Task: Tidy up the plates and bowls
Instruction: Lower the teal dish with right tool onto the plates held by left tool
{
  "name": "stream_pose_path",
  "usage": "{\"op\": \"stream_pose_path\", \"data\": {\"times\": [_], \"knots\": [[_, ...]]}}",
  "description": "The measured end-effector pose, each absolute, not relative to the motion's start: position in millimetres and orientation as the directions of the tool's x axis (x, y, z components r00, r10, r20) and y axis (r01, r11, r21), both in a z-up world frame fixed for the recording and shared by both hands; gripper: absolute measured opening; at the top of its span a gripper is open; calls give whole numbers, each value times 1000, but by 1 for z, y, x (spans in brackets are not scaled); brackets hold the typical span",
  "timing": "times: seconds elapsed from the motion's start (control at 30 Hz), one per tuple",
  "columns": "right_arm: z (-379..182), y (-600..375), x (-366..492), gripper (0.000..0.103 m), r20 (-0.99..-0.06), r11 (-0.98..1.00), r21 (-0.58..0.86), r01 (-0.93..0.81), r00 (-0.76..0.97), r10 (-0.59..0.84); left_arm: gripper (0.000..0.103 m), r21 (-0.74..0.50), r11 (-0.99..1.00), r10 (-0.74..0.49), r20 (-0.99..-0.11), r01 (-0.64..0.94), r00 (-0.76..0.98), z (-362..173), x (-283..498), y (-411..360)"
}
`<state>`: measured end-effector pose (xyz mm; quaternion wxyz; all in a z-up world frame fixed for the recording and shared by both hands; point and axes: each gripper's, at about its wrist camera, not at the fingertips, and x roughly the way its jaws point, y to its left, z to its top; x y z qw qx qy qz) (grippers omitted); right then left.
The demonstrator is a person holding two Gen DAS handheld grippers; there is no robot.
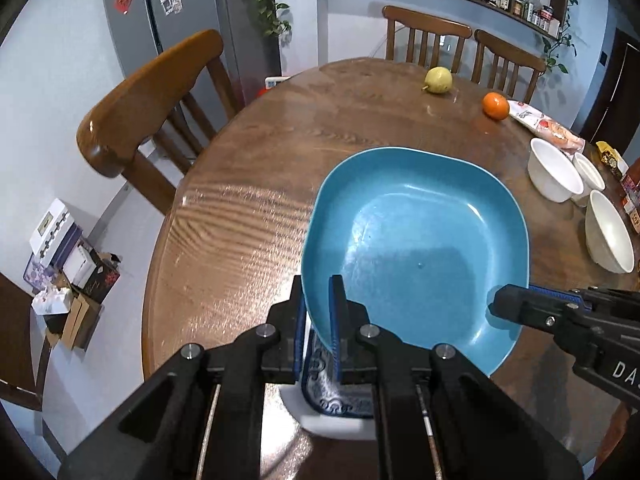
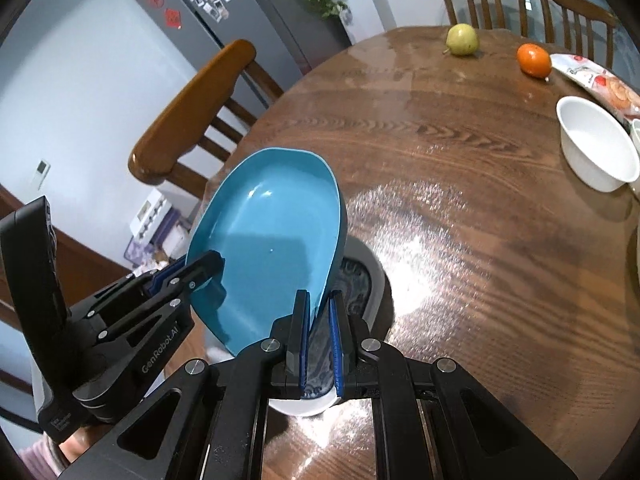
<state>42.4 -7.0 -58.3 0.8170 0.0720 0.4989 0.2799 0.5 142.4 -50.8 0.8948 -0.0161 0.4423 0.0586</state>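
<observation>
Our left gripper [image 1: 320, 320] is clamped on the near left rim of the blue plate [image 1: 416, 248], one pad inside the dish and one under it. Our right gripper [image 2: 319, 328] pinches the opposite rim in the same way; in the left wrist view its upper finger lies across the plate's inner wall. We take the plate from both sides because it is wide and shallow, and a single pinch at one edge would probably let it swing.

The blue plate hangs tilted, clear of the table [image 1: 248, 184], directly above a patterned plate [image 1: 340, 396] with a blue-and-white border and a white rim. We judge this to be the stacking step: the blue plate goes onto the patterned one, so we hold it over that spot and must level it before lowering.

Well to the right of the blue plate stand three white bowls [image 1: 554, 172], close together, perhaps awaiting their own stack. Beyond the plate, towards the far edge, lie a pear [image 1: 439, 80] and an orange [image 1: 496, 106], with a snack packet [image 1: 548, 124] just beside the orange.
</observation>
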Motion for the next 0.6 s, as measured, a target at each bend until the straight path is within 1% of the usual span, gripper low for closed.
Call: {"op": "stream_pose_path", "data": {"times": [0.6], "knots": [[-71, 3, 36, 11, -802, 830, 393, -395, 295, 520, 9, 34, 991, 104, -813, -131, 574, -64, -14, 149]]}}
